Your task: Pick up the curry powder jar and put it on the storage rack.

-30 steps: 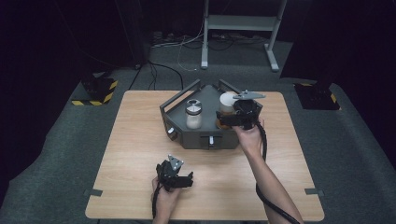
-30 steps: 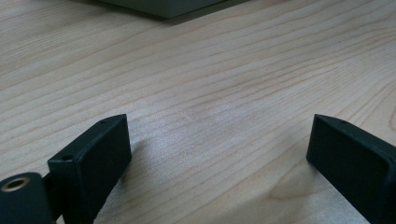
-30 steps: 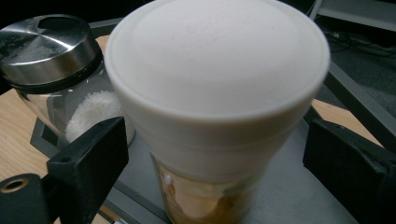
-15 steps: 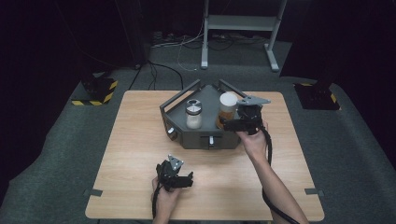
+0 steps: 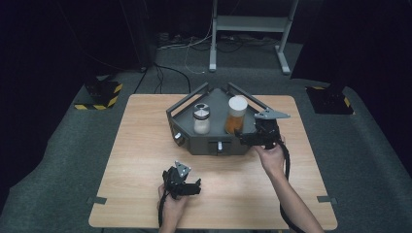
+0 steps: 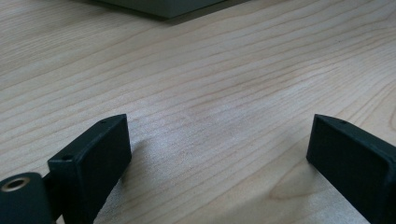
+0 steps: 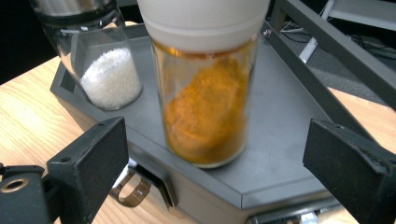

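The orange jar (image 7: 205, 100) stands on the grey tray (image 5: 216, 104), right beside the salt jar (image 5: 201, 119). The right gripper (image 5: 248, 137) sits just in front of the tray, jaws wide apart and holding nothing, so the jar looks set down. The left gripper (image 5: 190, 187) rests open on the table (image 5: 141, 145), nearer the person than the tray.

A jar (image 7: 204, 93) of orange powder with a white lid stands on a grey tray (image 7: 285, 126), seen between the wide-apart black jaws of the right gripper (image 7: 219, 163). The jaws flank the jar without touching it. Behind it, at left, a glass shaker (image 7: 100, 60) holding white grains stands on the same tray, near the jar but apart. A metal latch (image 7: 130, 191) hangs from the tray's front wall above the wooden table (image 7: 28, 121).
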`<state>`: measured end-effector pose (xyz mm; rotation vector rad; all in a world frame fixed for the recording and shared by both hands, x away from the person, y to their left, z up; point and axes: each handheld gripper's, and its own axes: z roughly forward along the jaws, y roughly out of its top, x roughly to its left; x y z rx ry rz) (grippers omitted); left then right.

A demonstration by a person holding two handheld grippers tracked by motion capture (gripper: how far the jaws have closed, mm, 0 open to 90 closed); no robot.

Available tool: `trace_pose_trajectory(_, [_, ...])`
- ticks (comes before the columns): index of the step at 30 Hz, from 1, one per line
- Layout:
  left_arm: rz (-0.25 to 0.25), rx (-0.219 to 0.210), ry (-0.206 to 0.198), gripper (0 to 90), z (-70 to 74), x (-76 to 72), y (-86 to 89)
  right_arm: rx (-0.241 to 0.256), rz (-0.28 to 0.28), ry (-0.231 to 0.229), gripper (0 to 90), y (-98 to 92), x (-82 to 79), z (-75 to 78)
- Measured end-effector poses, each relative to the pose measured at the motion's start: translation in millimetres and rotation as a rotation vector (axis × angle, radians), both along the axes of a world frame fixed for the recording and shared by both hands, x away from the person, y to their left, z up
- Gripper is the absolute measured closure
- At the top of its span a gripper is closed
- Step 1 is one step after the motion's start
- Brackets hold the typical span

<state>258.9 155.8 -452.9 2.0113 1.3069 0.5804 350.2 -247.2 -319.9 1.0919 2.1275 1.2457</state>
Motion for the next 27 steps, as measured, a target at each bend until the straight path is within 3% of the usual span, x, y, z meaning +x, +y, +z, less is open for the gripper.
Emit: trace_pose_trajectory(27, [0.0,0.0,0.0,6.5,0.0,0.0,0.0,0.025,-0.007,0.034,6.7,-27.2,-22.8,-32.3])
